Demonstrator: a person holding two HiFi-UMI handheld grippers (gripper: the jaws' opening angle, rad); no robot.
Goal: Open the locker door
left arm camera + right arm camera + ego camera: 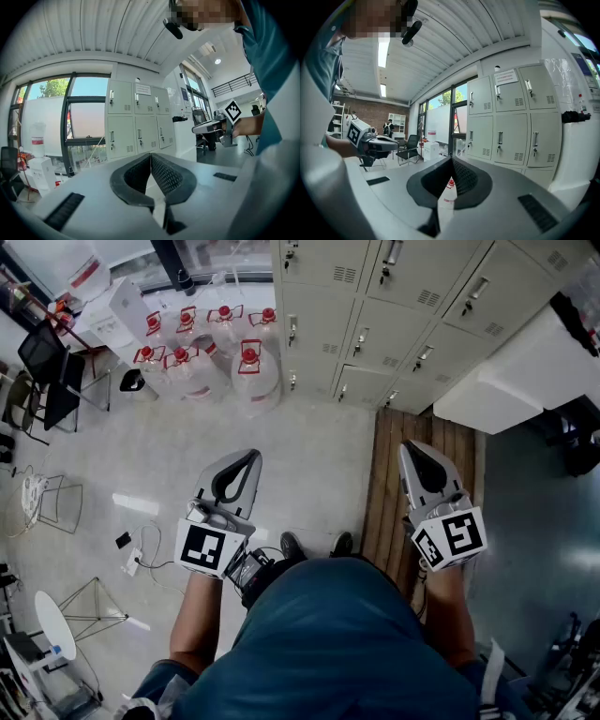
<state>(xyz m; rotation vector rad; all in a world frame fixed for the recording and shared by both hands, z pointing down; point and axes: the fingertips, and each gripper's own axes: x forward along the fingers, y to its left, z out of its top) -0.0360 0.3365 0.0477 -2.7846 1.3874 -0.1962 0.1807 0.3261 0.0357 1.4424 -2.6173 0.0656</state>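
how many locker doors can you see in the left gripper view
6. Top left door, top middle door, top right door; under them lower left door, lower middle door, lower right door. Another row may be hidden behind the left gripper.

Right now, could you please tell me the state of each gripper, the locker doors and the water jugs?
left gripper: jaws shut, nothing between them.
right gripper: jaws shut, nothing between them.
locker doors: those in view are all shut, neither gripper touching them.
water jugs: upright, capped.
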